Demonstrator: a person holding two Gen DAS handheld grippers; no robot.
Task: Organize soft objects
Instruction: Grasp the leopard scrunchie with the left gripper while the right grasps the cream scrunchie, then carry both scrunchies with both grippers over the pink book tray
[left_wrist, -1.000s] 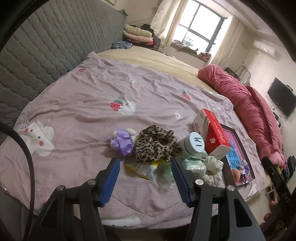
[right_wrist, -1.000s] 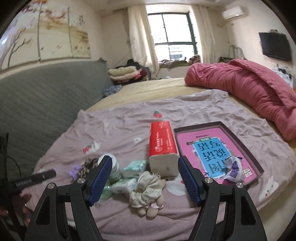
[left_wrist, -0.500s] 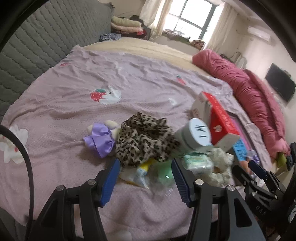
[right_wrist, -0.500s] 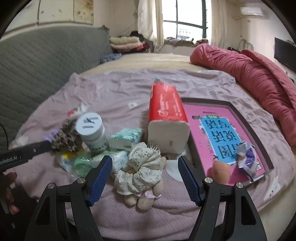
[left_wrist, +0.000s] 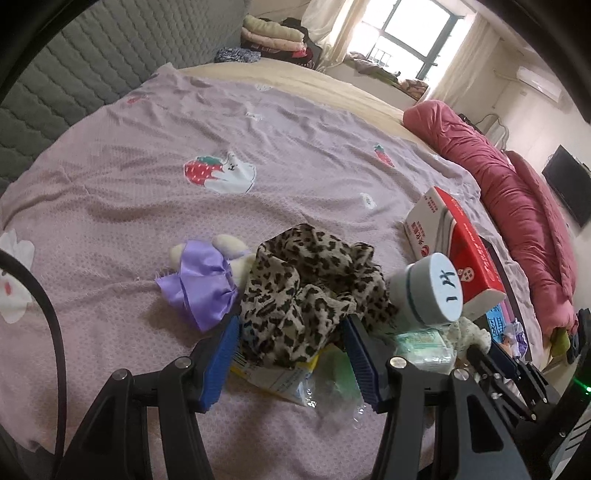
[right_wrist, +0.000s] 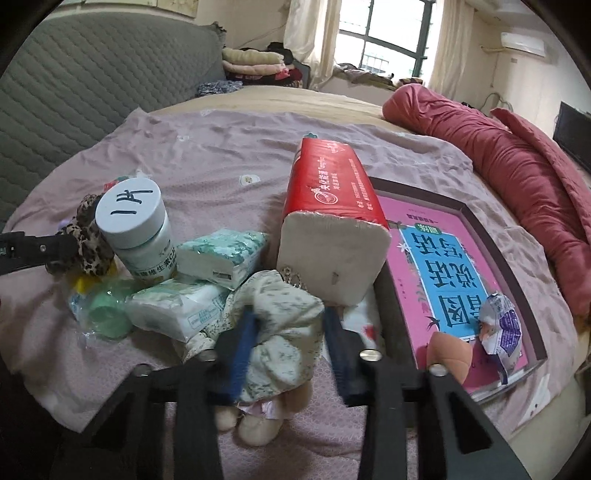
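On the bed (left_wrist: 110, 155), spread with a mauve strawberry-print sheet, a small heap of things lies near the front edge. The left gripper (left_wrist: 291, 332) has its jaws apart, one blue pad on each side of the near end of a leopard-print scrunchie (left_wrist: 310, 291); whether the pads touch the cloth cannot be told. Just left of the scrunchie lies a small plush toy with a purple satin bow (left_wrist: 201, 284). Under the scrunchie's near edge sits a clear packet with yellow print (left_wrist: 273, 376).

The right gripper (right_wrist: 288, 339) also has its jaws apart, bracketing a cream floral scrunchie (right_wrist: 280, 325) that sits on a small plush doll whose beige feet (right_wrist: 255, 424) stick out below. Its left pad presses into the fabric; the right pad is at the fabric's edge.

Between the two scrunchies stand a white bottle with a handwritten lid (right_wrist: 136, 229) and two tissue packs (right_wrist: 221, 254), one stacked partly on the other. A red tissue brick (right_wrist: 325, 218) lies just behind the floral scrunchie. To its right is a tray holding a pink book (right_wrist: 443, 258), with a crumpled wrapper (right_wrist: 502, 332) and a peach-coloured sponge (right_wrist: 448, 354) on it.
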